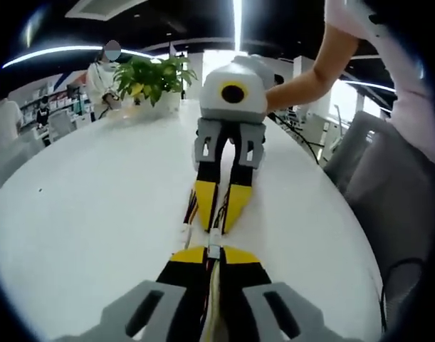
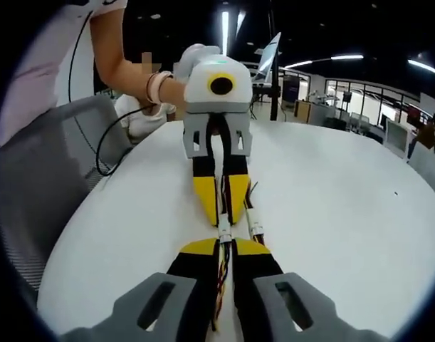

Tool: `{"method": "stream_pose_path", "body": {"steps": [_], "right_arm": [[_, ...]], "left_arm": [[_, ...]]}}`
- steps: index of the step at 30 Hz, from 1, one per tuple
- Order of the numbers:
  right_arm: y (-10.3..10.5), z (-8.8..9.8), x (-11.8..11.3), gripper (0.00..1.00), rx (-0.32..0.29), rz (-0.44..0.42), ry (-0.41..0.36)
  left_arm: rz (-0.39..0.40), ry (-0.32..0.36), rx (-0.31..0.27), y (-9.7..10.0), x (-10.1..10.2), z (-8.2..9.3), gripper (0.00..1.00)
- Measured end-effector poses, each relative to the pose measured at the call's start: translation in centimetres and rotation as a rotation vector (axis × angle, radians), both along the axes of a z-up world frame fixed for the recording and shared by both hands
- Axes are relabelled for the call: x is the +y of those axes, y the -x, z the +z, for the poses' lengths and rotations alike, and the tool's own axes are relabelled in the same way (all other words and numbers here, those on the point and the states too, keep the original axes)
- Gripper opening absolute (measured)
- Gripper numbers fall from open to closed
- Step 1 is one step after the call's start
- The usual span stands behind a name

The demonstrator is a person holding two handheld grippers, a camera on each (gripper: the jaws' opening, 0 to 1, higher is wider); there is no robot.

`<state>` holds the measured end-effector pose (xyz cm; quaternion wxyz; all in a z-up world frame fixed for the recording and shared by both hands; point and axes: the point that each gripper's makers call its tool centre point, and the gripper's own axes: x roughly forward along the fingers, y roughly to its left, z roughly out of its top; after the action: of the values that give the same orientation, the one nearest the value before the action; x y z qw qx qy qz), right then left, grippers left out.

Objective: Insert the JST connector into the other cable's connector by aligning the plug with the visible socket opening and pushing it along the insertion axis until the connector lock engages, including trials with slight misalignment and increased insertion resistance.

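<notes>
No writing could be read. The left claw [image 1: 213, 258] was clenched on one cable [image 1: 211, 299], the right claw [image 2: 226, 251] on the other cable [image 2: 221, 274]. Their white connectors [image 2: 223, 229] met between the tips above the desk [image 2: 331, 214].

An open-plan office or showroom floor is showing here: long strip lights [image 1: 237, 21] are running across a dark ceiling, a wide white bench [image 1: 96, 185] is curving through the space, and a potted plant [image 1: 152, 77] is sitting at its far end. Grey office chairs [image 2: 43, 178] are standing alongside, more desks with monitors [image 2: 394, 135] are lining glass partitions behind, and people are sitting nearby
</notes>
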<state>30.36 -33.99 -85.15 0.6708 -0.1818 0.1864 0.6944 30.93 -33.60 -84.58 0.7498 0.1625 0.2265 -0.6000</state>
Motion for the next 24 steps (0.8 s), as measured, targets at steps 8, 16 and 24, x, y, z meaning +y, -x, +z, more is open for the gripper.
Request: {"method": "stream_pose_path", "body": {"steps": [8,16,24], "right_arm": [[0.4,0.2,0.4,0.08,0.007,-0.003,0.000],[0.7,0.3,0.3,0.09,-0.006,-0.022,0.011],[1.2,0.4,-0.2,0.11,0.025,-0.084,0.001]], "left_arm": [[0.013,-0.008,0.013,0.1,-0.1,0.0,0.02],[0.024,-0.035,-0.007,0.3,-0.1,0.0,0.07],[0.086,-0.029,-0.010,0.5,1.0,0.0,0.14]]}}
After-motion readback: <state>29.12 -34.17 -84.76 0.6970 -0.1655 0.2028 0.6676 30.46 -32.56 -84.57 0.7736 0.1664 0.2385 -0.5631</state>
